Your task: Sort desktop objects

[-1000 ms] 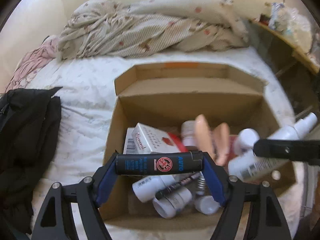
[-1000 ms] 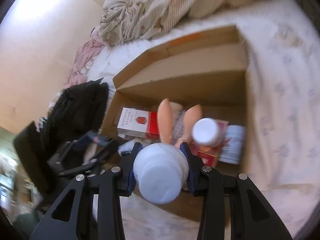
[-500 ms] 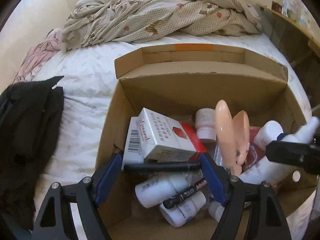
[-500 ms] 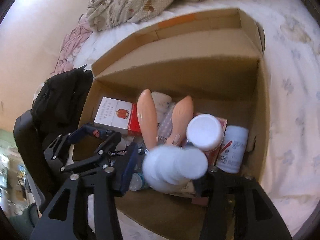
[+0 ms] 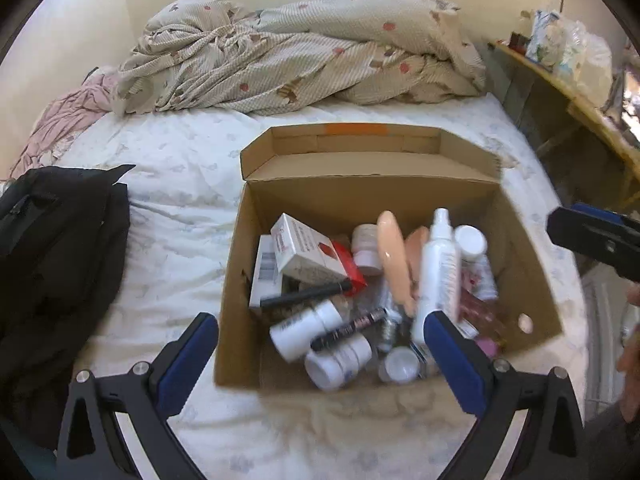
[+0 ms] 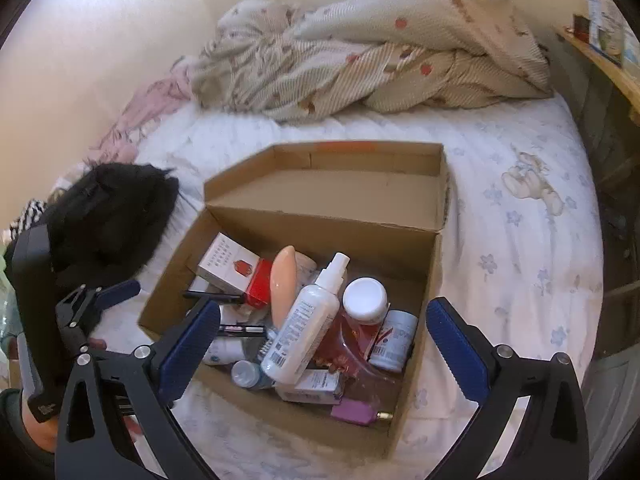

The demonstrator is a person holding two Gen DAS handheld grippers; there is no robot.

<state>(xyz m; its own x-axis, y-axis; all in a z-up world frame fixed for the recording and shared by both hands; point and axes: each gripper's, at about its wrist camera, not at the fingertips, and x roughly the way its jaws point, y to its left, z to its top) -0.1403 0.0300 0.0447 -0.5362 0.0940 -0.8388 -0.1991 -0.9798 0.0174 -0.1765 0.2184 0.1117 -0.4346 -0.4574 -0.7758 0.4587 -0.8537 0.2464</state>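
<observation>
Here the bed [image 5: 192,168] takes up most of both views, its pale printed sheet bare except for a rumpled quilt [image 5: 304,52] heaped against the wall and a black bag [image 5: 56,240] at the left edge. It serves as the work surface, likely because it gives room to set things down.

On it sits an open cardboard box [image 6: 420,280], lid flap folded back toward the quilt so the opening stays free from the near side. It is the collecting place for the task, and it looks well filled: the things lie jumbled and overlapping rather than arranged.

Largest among them is a white spray bottle [image 6: 308,320], lying slanted across the pile with its nozzle toward the back wall and its printed label and barcode up. Beside it a peach oblong piece [image 6: 282,284] stands propped on end. A white and red carton [image 5: 308,252] leans at the left side, and a white-capped jar [image 6: 366,294] sits to the right. A thin black pen [image 5: 304,296] lies across smaller white bottles near the front, with a mascara tube [image 5: 348,326] just below it. A small pink thing [image 6: 354,414] lies in the near right corner.

The left gripper [image 5: 320,344] hangs over the box's near edge with jaws wide apart and nothing between them. The right gripper [image 6: 322,332] does likewise, spread and empty, so I judge both free to fetch whatever is left.
</observation>
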